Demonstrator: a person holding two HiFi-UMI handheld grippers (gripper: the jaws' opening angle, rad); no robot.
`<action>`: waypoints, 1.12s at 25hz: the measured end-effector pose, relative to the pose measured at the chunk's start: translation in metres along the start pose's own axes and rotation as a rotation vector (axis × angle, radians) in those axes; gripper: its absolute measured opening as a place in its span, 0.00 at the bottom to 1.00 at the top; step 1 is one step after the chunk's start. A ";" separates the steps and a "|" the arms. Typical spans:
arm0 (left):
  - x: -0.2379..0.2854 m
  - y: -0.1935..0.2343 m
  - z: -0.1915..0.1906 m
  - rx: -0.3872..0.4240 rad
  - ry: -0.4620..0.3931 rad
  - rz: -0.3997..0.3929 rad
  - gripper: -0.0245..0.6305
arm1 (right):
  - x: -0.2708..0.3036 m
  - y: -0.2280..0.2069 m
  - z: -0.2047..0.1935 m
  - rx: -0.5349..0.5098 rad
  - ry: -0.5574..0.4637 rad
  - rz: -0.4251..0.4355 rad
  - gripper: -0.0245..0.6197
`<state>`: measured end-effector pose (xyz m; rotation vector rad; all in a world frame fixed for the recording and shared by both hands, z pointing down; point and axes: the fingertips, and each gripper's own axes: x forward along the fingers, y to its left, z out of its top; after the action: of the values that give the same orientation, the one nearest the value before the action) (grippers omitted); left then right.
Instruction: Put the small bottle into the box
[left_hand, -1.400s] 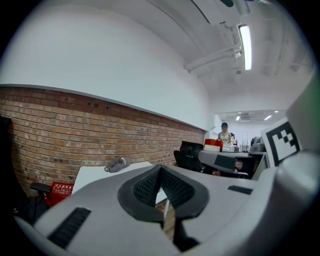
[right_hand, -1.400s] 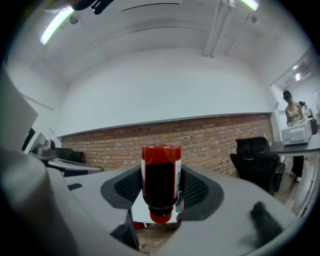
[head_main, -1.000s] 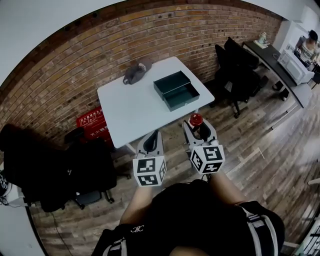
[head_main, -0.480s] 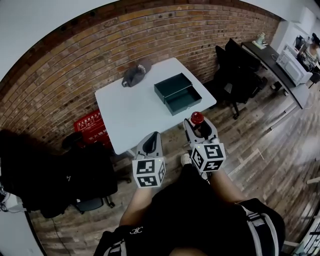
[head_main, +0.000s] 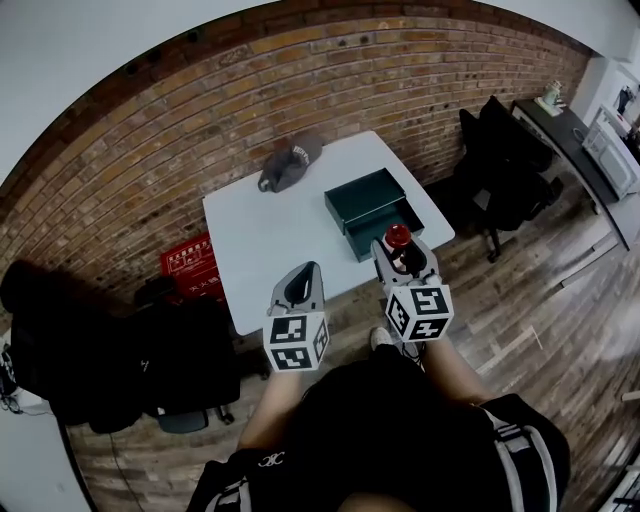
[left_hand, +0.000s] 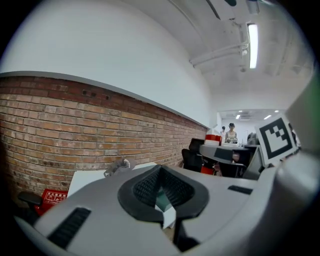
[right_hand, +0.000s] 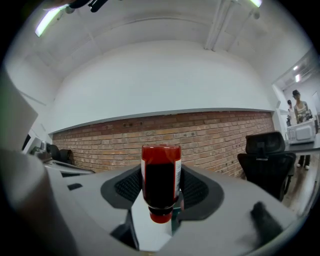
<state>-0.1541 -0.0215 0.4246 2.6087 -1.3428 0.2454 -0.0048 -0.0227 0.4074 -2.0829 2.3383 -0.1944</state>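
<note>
Both grippers have closed in on the tabletop (head_main: 265, 235) since a second ago: its near edge, then clear ahead of the tips, now lies under them.

Right gripper (head_main: 401, 252) (right_hand: 161, 196): clamped on the small bottle (head_main: 397, 237) (right_hand: 160, 177), pads on either side of the dark body. The bottle stands upright between the jaws, one red end up and a narrower red end lowest in the right gripper view.

Left gripper (head_main: 308, 268) (left_hand: 160, 172): tips together, nothing held, level with the right one and well apart from it.

Outward from the right gripper: the dark green box (head_main: 365, 197) lies just ahead, its open half nearest the tips and close to the near edge. It sits toward the right-hand corner of the tabletop, with little bare margin on that side.

Outward from the left gripper: a bare white surface runs ahead to a grey cap (head_main: 290, 164) at the far edge, ahead and slightly left.

Beyond the far edge is a brick wall (head_main: 150, 140). Right of the right gripper, past the tabletop's edge, stand black chairs (head_main: 505, 165) on open wooden floor (head_main: 545, 300). Left of the left gripper, a red crate (head_main: 188, 268) sits below the tabletop's left edge.
</note>
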 end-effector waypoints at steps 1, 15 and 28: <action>0.010 0.001 0.002 -0.008 0.002 0.004 0.05 | 0.008 -0.006 0.001 0.001 0.002 0.006 0.37; 0.130 -0.004 0.019 -0.028 0.075 0.032 0.05 | 0.098 -0.089 -0.008 0.039 0.082 0.058 0.37; 0.221 -0.020 0.023 -0.045 0.124 0.091 0.05 | 0.166 -0.143 -0.025 0.027 0.177 0.181 0.37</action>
<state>-0.0095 -0.1896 0.4526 2.4559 -1.4085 0.3796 0.1152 -0.2002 0.4588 -1.9001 2.5897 -0.4215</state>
